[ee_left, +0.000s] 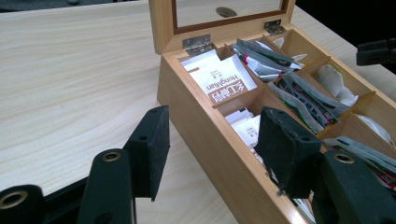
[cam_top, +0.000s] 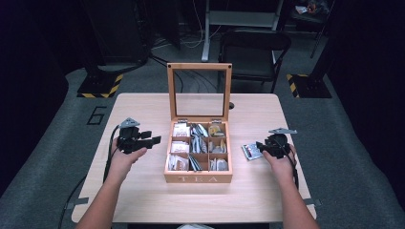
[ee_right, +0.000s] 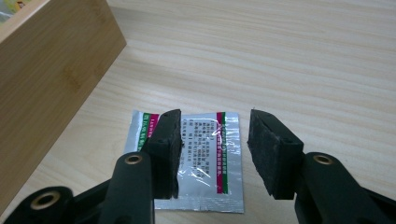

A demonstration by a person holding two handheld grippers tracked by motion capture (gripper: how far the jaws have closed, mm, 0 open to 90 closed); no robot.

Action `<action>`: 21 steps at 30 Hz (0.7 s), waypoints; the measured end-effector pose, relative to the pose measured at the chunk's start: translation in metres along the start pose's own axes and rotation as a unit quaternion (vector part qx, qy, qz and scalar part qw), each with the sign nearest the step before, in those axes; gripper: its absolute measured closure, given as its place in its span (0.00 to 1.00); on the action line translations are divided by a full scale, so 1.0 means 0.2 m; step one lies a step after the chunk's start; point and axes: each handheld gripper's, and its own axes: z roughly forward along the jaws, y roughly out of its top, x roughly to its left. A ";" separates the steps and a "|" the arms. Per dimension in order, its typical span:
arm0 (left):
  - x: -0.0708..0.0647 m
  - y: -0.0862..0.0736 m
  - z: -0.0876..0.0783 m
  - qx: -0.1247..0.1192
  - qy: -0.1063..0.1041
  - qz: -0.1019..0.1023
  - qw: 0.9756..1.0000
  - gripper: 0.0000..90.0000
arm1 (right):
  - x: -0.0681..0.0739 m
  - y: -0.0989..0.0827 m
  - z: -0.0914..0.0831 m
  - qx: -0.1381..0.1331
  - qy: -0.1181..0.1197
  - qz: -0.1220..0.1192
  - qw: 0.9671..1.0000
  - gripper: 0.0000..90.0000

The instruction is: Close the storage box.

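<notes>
Two black padded jaws of the right claw point(ee_right: 212, 151) are seen spread apart in the right gripper view, nothing gripped between them. A silver foil sachet point(ee_right: 205, 158) with red and green stripes and printed text is laid flat on the table point(ee_right: 303, 60) directly beneath the gap; whether the pads touch it cannot be told. In the high view the sachet point(cam_top: 250, 151) is shown just right of the wooden tea box point(cam_top: 198, 178).

The left claw point(ee_left: 212, 151) is likewise held open and empty, with one jaw outside the box wall point(ee_left: 205, 130) and one above the compartments.

The box interior is divided into nine compartments. White packets point(ee_left: 219, 81) are stored in the left column; grey foil sachets point(ee_left: 280, 79) are stacked in the middle column. The glazed lid point(cam_top: 199, 90) is stood upright.
</notes>
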 end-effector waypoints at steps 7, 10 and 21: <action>0.00 0.00 0.00 0.000 0.000 -0.001 1.000 0.48 | 0.04 0.02 0.00 0.003 0.006 -0.027 1.000 0.51; 0.00 0.00 0.00 0.001 0.001 -0.002 1.000 0.48 | 0.06 0.05 -0.01 -0.004 0.008 -0.035 0.999 0.49; 0.00 0.00 -0.01 -0.002 0.000 -0.003 1.000 0.48 | 0.16 0.15 -0.06 -0.030 0.056 -0.067 0.996 0.51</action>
